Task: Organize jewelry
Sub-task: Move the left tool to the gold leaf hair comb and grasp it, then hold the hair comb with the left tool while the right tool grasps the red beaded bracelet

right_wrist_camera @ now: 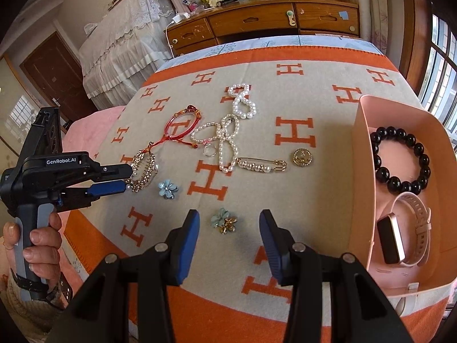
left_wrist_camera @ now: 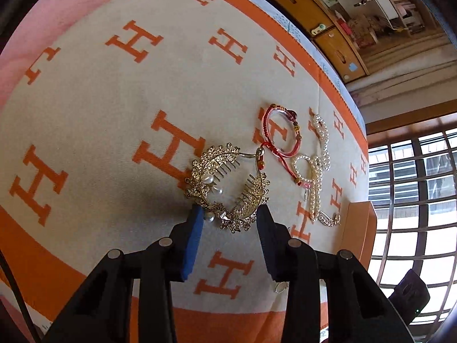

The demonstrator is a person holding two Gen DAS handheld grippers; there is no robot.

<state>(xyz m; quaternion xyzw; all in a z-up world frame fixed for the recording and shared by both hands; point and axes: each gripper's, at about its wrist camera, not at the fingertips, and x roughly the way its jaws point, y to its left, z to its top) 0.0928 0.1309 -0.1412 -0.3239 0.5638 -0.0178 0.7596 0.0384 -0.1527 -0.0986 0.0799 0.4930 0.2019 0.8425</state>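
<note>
A gold hair comb (left_wrist_camera: 228,191) with pearls lies on the H-patterned blanket (left_wrist_camera: 114,114). My left gripper (left_wrist_camera: 230,214) is open, its jaws on either side of the comb's near end; it also shows in the right wrist view (right_wrist_camera: 127,177) at the comb (right_wrist_camera: 142,171). My right gripper (right_wrist_camera: 228,220) is open and empty above a blue and gold flower brooch (right_wrist_camera: 224,220). A pink box (right_wrist_camera: 362,171) on the right holds a black bead bracelet (right_wrist_camera: 400,163) and a pink watch (right_wrist_camera: 405,228).
On the blanket lie a red cord bracelet (right_wrist_camera: 178,128), pearl strands (right_wrist_camera: 228,140), a pearl pin (right_wrist_camera: 261,165), a round gold brooch (right_wrist_camera: 301,157) and a blue flower (right_wrist_camera: 168,189). A wooden dresser (right_wrist_camera: 257,23) stands behind the bed.
</note>
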